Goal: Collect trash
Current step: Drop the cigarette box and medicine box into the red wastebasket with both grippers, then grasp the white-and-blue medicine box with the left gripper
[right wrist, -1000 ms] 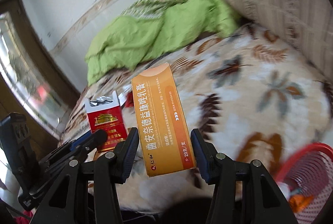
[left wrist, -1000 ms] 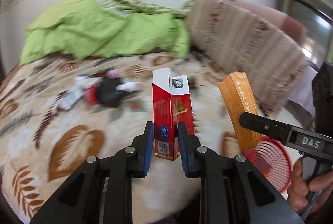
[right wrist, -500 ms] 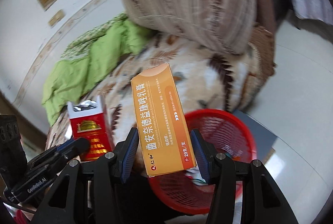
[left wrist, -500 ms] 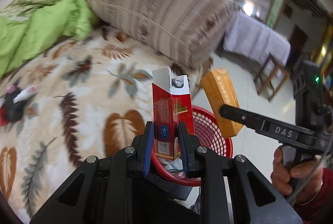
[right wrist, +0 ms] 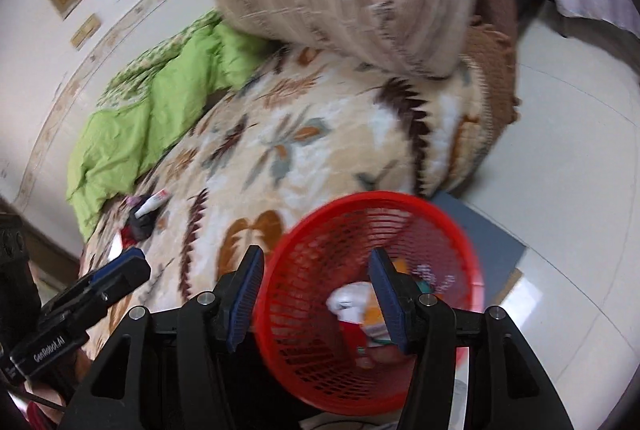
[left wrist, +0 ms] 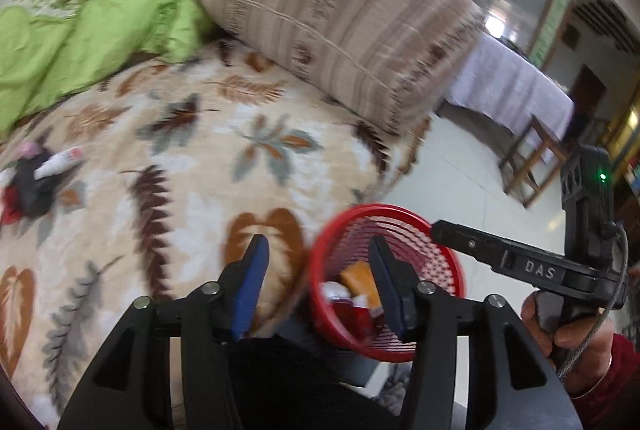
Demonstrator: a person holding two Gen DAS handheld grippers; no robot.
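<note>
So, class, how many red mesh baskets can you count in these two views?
1. The red mesh basket stands on the floor beside the bed, holding trash, in both views. Others may be out of view.

My bed is covered by a leaf-patterned blanket point(left wrist: 192, 166), with a crumpled green quilt point(left wrist: 88, 38) bunched at its far end. A striped beige bolster point(left wrist: 340, 10) lies beside the quilt, and a wooden chair point(left wrist: 532, 166) stands on the pale tiled floor point(right wrist: 580, 170).
</note>
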